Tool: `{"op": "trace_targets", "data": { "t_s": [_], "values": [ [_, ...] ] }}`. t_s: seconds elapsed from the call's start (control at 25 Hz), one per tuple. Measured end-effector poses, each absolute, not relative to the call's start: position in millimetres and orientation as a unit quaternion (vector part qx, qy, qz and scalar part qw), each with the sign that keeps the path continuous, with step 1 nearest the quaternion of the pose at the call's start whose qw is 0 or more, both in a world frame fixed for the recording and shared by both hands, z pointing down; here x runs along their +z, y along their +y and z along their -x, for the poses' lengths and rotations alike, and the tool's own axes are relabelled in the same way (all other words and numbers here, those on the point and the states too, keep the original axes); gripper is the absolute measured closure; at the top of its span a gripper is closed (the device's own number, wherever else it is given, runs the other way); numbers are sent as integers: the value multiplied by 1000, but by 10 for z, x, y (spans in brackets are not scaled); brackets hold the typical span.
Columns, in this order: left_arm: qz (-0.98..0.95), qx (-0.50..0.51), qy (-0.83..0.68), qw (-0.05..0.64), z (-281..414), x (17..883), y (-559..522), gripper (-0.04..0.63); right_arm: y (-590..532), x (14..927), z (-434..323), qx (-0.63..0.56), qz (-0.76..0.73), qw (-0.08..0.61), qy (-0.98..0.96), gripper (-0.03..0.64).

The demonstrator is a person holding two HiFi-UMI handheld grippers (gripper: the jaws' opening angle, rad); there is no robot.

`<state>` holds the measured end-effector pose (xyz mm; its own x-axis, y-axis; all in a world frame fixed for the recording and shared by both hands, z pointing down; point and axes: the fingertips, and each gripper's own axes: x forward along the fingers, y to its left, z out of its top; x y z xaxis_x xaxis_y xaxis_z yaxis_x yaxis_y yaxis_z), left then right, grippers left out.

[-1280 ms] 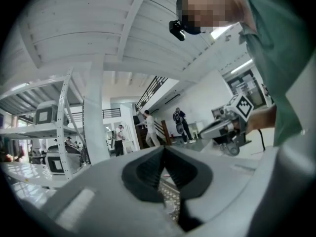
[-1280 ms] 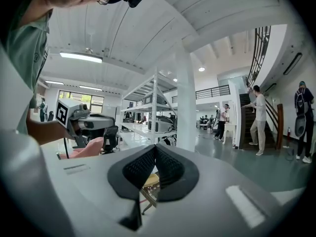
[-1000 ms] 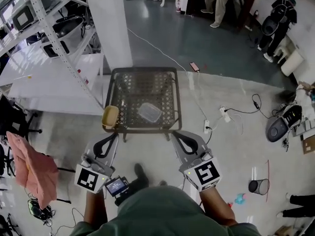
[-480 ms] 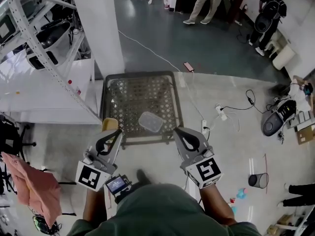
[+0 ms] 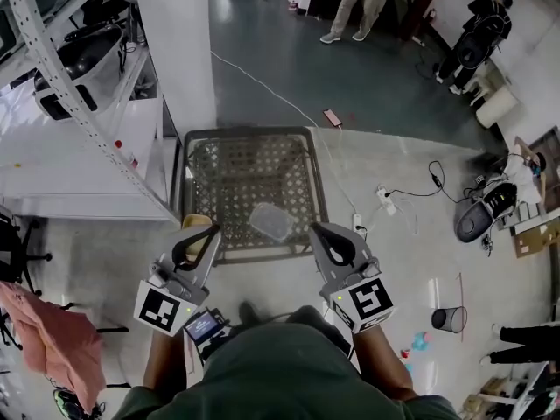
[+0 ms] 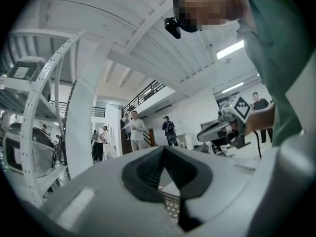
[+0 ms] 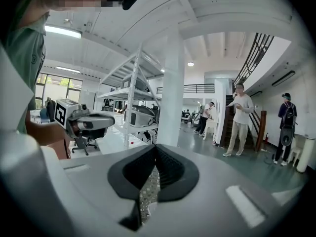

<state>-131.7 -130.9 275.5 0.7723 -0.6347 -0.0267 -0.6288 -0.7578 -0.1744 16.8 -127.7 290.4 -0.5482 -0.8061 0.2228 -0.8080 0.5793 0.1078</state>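
Observation:
A black mesh table (image 5: 249, 160) stands on the floor below me. On its near part lies a clear plastic container (image 5: 272, 220), and a yellowish bowl (image 5: 201, 231) sits at the near left corner, partly hidden by my left gripper (image 5: 194, 239). That gripper is shut and holds nothing; it hovers over the bowl's corner. My right gripper (image 5: 325, 234) is also shut and holds nothing, at the table's near right edge beside the container. Mesh shows through the slit under both pairs of jaws (image 6: 164, 149) (image 7: 155, 149).
A white pillar (image 5: 175, 42) and metal shelving (image 5: 61, 77) rise at the far left, over a white tabletop (image 5: 70, 173). Cables (image 5: 402, 191), a phone (image 5: 333, 117) and a small bin (image 5: 448, 318) lie on the floor at right. A pink cloth (image 5: 52, 339) hangs lower left. People stand by the stairs (image 7: 239, 117).
The table has drawn nearer below me. Both grippers moved forward to its near edge, and the left one now overlaps the bowl. Both stay shut.

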Motion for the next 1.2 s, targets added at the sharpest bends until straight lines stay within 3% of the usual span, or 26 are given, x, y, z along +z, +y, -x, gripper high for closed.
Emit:
{"op": "trace_targets", "data": {
  "t_s": [0.68, 1.2],
  "values": [
    [926, -36, 369, 72, 1086, 2921, -2029, 594, -2112, 3113, -343, 17, -423, 124, -897, 612],
    [911, -79, 402, 35, 1088, 3417, -2606, 594, -2859, 3914, -462, 65, -389, 164, -904, 612]
  ]
}}
